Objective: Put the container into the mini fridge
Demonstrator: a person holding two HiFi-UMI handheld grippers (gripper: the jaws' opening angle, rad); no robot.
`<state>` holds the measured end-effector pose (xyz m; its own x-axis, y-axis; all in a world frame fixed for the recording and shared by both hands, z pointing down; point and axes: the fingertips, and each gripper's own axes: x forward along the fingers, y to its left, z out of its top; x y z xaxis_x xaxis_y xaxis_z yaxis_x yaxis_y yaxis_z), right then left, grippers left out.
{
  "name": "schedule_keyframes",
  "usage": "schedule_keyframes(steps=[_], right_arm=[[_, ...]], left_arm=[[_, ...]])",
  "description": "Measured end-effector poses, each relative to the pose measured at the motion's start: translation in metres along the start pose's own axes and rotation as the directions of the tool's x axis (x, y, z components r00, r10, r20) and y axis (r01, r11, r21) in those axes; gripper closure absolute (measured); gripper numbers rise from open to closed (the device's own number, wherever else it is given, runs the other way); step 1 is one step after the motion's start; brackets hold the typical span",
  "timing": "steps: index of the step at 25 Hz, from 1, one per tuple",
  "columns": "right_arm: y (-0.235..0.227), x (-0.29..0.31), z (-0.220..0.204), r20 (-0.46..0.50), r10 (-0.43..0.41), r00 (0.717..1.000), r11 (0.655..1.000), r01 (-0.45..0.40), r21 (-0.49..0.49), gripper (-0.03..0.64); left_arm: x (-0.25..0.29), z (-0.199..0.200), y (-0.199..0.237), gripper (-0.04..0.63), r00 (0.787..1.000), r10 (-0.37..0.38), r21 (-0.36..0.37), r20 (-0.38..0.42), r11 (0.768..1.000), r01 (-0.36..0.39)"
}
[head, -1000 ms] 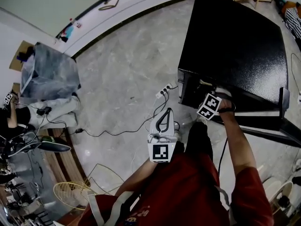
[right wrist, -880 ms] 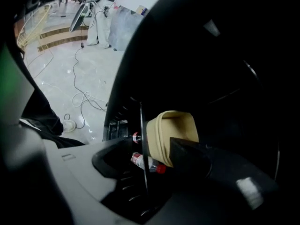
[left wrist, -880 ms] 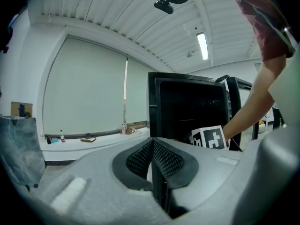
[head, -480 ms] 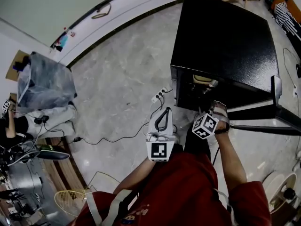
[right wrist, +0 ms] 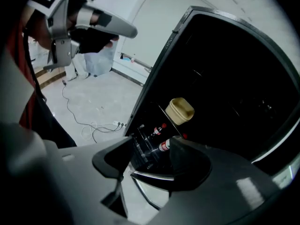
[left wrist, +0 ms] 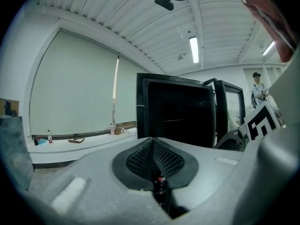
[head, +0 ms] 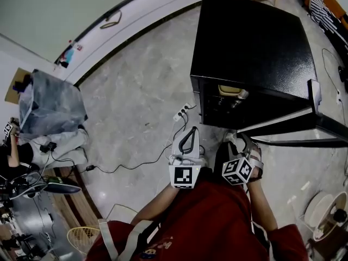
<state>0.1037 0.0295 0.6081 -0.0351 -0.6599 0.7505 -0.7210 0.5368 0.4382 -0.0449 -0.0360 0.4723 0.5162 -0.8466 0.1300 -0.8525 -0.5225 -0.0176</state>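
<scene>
Two claws sit in front of an open fridge, each held by a person in a red top (head: 212, 222). The left claw (left wrist: 153, 142) points forward with its ribbed black pads pressed together and nothing between them. The right claw (right wrist: 151, 146) has its jaws spread wide and holds nothing. Through its gap, the fridge interior shows. Each claw carries a white cube with square black markers, the left cube (head: 186, 175) just beside the right cube (head: 237, 170) in the head view.

Beyond the right claw stands the black, box-shaped mini fridge (head: 255, 42), with its door (head: 304, 126) swung open to the right. The round beige plastic container (right wrist: 180, 110) rests on an upper shelf inside the fridge, near the front edge and apart from both claws. Below it lie two small dark bottles with red caps (right wrist: 158, 129).

The fridge stands on a pale grey, marbled stone floor (head: 136, 102). A white power strip (head: 182, 112) with a thin dark cable lies on the floor near the fridge's front left corner. Well to the left stands a bin covered in grey plastic sheeting (head: 51, 97).
</scene>
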Motion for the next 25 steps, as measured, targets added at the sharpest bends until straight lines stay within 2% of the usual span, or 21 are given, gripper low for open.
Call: schedule_keyframes(steps=[4,8,11,16,22,25], right_arm=[[0.002,-0.03,0.01,0.062,-0.003,0.998,0.986,-0.008,0.168,0.379],[-0.009,-0.06,0.026,0.15,-0.013,0.989,0.933,-0.042,0.357,0.38],[-0.023,-0.076,0.037,0.191,-0.048,0.98,0.897,-0.042,0.44,0.382],[-0.056,-0.097,0.055,0.257,-0.13,0.958,0.864,-0.018,0.502,0.388],[-0.083,-0.114,0.059,0.281,-0.209,0.936,0.865,0.043,0.5,0.391],[-0.099,-0.127,0.074,0.351,-0.261,0.899,0.859,0.051,0.509,0.391]], left_arm=[[0.0,0.0,-0.004,0.591,1.0,-0.022,0.006,-0.01,1.0,0.022],[-0.003,0.0,-0.008,0.592,0.999,-0.046,0.006,-0.014,0.999,0.046],[-0.003,0.005,-0.008,0.592,0.998,-0.058,0.025,-0.012,0.998,0.059],[-0.007,0.021,-0.005,0.592,0.999,-0.044,0.011,-0.007,0.999,0.044],[-0.012,0.032,0.002,0.592,1.0,-0.015,0.032,-0.003,0.999,0.015],[-0.016,0.048,0.01,0.591,1.0,0.003,0.039,0.012,0.999,-0.004]])
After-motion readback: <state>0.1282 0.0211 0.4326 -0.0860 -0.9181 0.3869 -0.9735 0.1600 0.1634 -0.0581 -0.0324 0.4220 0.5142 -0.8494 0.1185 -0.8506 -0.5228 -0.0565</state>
